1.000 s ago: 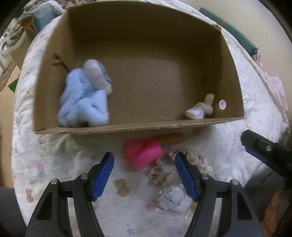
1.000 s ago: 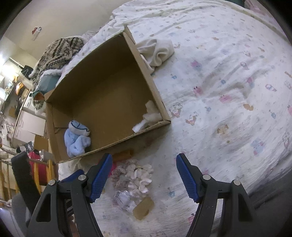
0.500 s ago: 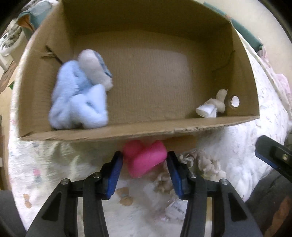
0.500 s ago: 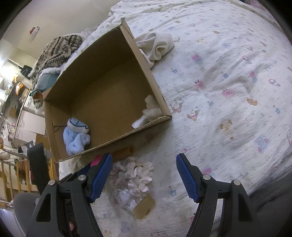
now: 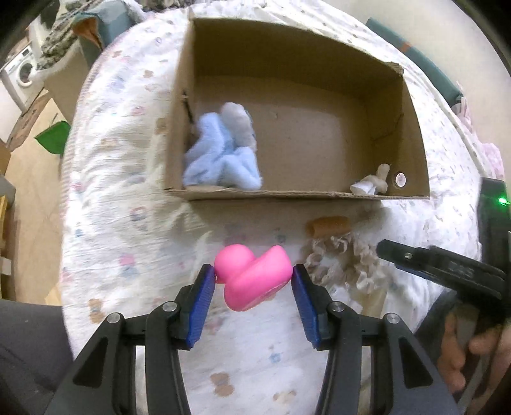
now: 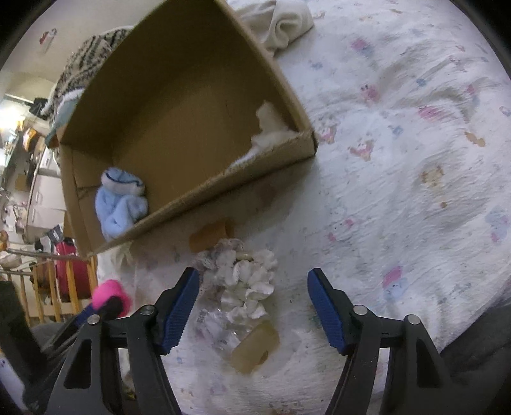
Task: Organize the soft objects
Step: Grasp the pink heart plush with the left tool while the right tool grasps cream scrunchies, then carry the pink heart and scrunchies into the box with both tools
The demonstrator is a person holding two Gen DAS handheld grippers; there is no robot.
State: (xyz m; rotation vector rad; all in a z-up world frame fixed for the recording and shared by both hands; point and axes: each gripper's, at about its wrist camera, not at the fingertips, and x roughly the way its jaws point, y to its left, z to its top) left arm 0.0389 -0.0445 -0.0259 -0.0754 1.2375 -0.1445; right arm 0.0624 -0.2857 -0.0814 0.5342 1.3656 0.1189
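Observation:
My left gripper (image 5: 253, 277) is shut on a pink rubber duck (image 5: 252, 279), held above the patterned bedspread in front of the cardboard box (image 5: 297, 194). Inside the box lie a light-blue fluffy sock bundle (image 5: 223, 156) at the left and a small white cloth piece (image 5: 370, 183) in the right corner. My right gripper (image 6: 254, 287) hangs over a white lace bundle in clear wrapping (image 6: 242, 281); its jaws are closing, with the pads still apart from the bundle. The duck (image 6: 110, 295) also shows at the lower left of the right wrist view.
A small tan foam roll (image 6: 212, 236) lies by the box's front wall, another tan piece (image 6: 255, 351) beside the wrapping. A cream cloth (image 6: 278, 22) lies behind the box. The bed's edge drops off at the left, with furniture and a washing machine (image 5: 22, 70) beyond.
My left gripper closed on the pink duck and lifted it back from the box. My right gripper sank toward the lace bundle and its jaws narrowed.

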